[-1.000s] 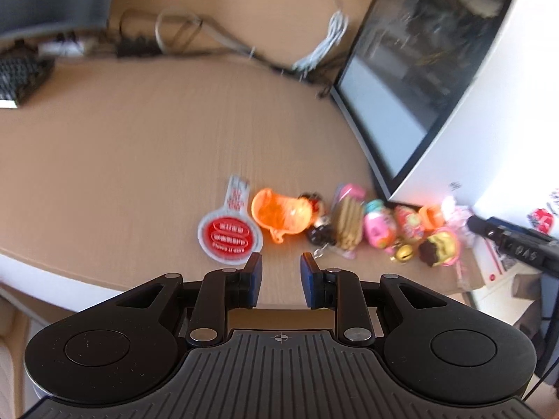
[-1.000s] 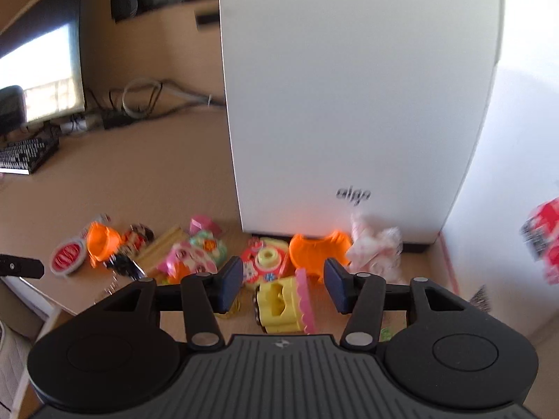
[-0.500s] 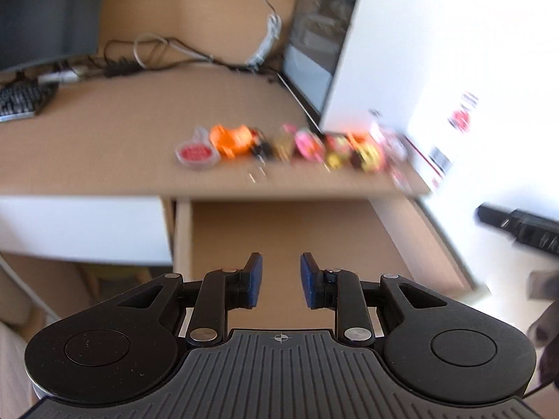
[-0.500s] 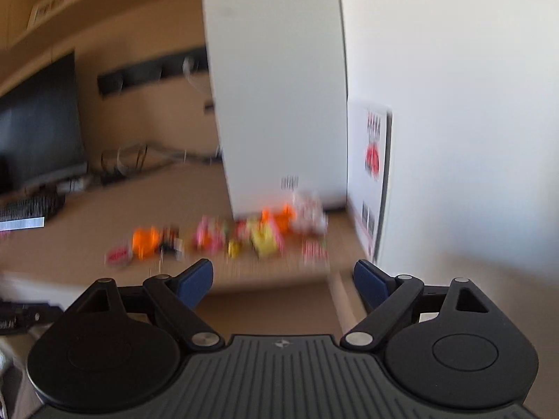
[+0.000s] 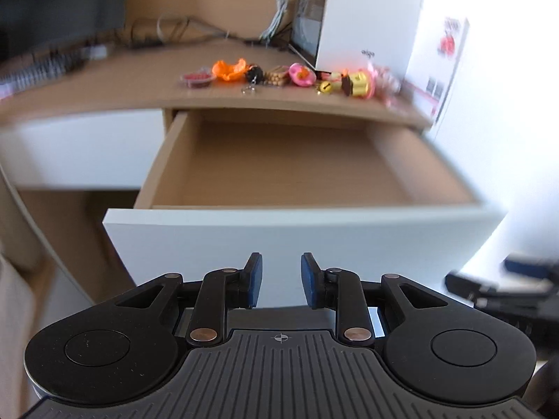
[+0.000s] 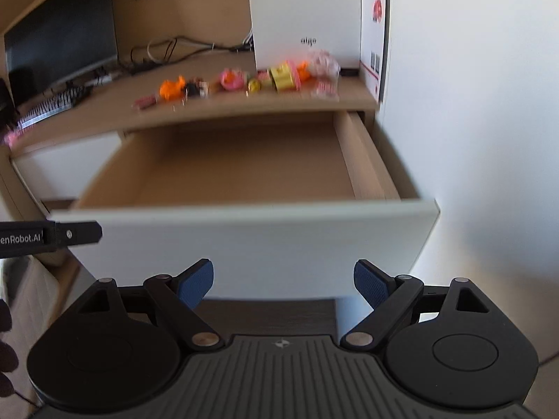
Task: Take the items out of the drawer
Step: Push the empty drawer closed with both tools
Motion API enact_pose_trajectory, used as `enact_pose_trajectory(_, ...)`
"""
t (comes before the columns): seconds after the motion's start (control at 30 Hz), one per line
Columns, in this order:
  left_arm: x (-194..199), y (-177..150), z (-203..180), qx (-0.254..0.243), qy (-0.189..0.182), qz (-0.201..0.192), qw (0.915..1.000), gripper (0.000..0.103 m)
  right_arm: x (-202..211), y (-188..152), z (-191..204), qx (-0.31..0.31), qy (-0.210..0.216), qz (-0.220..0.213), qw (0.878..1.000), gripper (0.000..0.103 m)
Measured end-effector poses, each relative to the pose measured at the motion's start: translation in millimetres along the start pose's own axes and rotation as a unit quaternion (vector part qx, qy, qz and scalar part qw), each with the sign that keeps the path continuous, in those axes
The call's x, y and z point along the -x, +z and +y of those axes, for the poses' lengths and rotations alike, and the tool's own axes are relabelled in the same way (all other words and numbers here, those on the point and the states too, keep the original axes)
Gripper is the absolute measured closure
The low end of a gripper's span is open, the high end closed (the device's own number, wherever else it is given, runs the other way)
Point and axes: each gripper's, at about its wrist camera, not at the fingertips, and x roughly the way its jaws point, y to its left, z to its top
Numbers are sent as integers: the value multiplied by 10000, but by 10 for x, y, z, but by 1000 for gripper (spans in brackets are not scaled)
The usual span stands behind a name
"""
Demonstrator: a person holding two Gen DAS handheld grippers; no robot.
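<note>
1. Pale wooden drawer [image 5: 297, 171] stands pulled out and looks bare; small colourful toys [image 5: 297, 75] lie on the wooden counter [image 5: 122, 87].
2. Left gripper [image 5: 281, 281] narrowly parted, right gripper [image 6: 283, 284] wide apart; both empty.
3. Risk: a careless pass could knock toys off the counter edge.

**A:** What room is this?

**B:** A home office corner. In the right wrist view, a light wooden desk [image 6: 115, 104] runs from 9 o'clock to 2 o'clock. Behind it is a wooden back panel [image 6: 181, 10].

**A:** What stands on it?

**B:** A dark monitor [image 6: 63, 35] at 10 o'clock, with a blurred keyboard [image 6: 52, 104] below it. Cables [image 6: 164, 47] trail along the back at 11 o'clock. A tall white computer case [image 6: 304, 10] stands at 12 o'clock.

**A:** And the light?

**B:** A plain white wall [image 6: 471, 104] fills 1 to 4 o'clock, washed in bright daylight.
</note>
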Motion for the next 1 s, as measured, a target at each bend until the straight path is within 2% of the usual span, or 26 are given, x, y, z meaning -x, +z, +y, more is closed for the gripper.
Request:
enact_pose_trajectory(0.1,-235,-221,-17,-284,58,-183,9994,75,-263,-221,129,216,-333,-363,9986,15)
enact_pose_trajectory(0.17,-389,-288,21,-191,165,-250,9994,75,-362,-275,174,323,-338,-449,9979,15)
enact_pose_trajectory(0.2,-434,-290,46,-144,168,-326,9992,75,-521,-310,241,513,-484,-602,9957,16)
enact_pose_trajectory(0.27,-488,-286,83,-66,319,-563,9979,76,-604,-281,220,314,-551,-800,9948,16)
enact_pose_trajectory(0.33,-517,-309,105,72,255,-641,9976,76,-668,-202,146,-99,-551,-935,9940,16)
enact_pose_trajectory(0.4,-549,-322,86,-148,272,-769,9966,75,-715,-169,97,-335,-401,-971,9939,13)
enact_pose_trajectory(0.57,-746,-159,179,-109,42,-807,9967,75,-819,-146,145,-160,-478,-1239,9910,13)
enact_pose_trajectory(0.7,-1045,41,184,-239,-73,-864,9960,75,-1048,76,127,-154,-438,-1230,9913,13)
enact_pose_trajectory(0.8,-1310,240,205,-218,-225,-874,9957,75,-1348,376,148,-150,-473,-1167,9919,13)
enact_pose_trajectory(1.0,-1824,627,208,-186,-401,-858,9953,75,-1835,813,215,-179,-647,-1176,9908,13)
